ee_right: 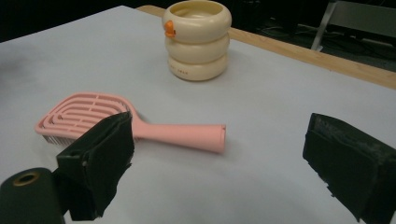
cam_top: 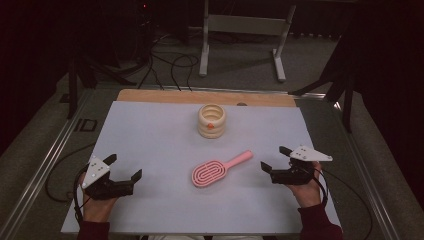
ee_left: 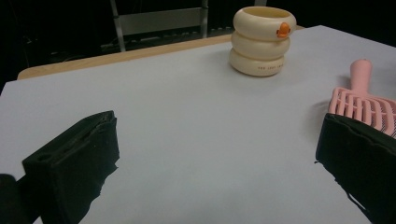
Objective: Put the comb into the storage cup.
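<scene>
High view: pink hairbrush (cam_top: 216,170) lies flat near the middle of the white tabletop (cam_top: 150,130), vented head toward near-left, handle pointing far-right. Cream ringed cup (cam_top: 212,120) with a small orange mark stands upright farther back, near the far edge, well apart from the brush. Left gripper (cam_top: 122,167) sits at near-left, jaws spread wide, nothing between them, well apart from the brush head. Right gripper (cam_top: 272,158) sits at near-right, jaws also spread wide and empty, near the handle end but not touching. A hand holds each gripper from the bottom edge. Cables and a metal stand on the floor beyond the tabletop.

Left gripper view: left gripper (ee_left: 215,158) wide open, bare tabletop (ee_left: 187,116) between the two black jaws. Brush (ee_left: 362,100) shows at the right edge, its head partly hidden behind the right-hand jaw; contact cannot be told. Cup (ee_left: 262,41) upright at far right-centre, orange mark on its top ring.

Right gripper view: right gripper (ee_right: 219,163) wide open, holding nothing. Brush (ee_right: 135,123) lies across the left half, handle end reaching into the gap between the jaws; the left-hand jaw covers the neck of the brush. Cup (ee_right: 198,39) upright beyond it, apart from the brush. Wooden tabletop edge at far right.
</scene>
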`<state>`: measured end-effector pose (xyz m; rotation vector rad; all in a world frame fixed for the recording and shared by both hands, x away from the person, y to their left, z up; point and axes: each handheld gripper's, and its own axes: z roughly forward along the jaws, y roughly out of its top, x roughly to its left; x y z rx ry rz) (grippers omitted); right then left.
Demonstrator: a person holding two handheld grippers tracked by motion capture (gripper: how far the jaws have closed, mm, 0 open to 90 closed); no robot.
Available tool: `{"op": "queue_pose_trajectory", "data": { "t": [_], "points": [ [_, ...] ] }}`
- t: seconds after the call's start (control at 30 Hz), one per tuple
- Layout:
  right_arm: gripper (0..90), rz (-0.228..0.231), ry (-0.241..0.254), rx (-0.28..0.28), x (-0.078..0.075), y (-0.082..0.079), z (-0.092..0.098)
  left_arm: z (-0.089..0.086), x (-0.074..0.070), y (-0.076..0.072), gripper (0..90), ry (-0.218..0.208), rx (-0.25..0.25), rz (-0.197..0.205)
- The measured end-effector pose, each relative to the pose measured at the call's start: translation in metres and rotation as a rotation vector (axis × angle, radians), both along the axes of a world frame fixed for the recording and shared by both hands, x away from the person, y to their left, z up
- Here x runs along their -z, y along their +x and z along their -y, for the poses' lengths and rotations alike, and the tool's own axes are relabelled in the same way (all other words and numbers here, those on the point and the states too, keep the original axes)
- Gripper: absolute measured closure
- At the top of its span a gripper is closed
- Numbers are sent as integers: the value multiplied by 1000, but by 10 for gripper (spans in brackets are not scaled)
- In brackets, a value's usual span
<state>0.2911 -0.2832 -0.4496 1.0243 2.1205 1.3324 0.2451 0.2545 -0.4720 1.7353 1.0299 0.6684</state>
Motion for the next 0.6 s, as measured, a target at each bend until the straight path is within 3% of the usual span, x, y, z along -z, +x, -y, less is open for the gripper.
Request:
{"op": "queue_pose_trajectory", "data": {
  "t": [0.6],
  "points": [
    [85, -10, -25, -18, -14, 21, -16, 1, 1, 0, 1, 2, -2, -5]
  ]
}}
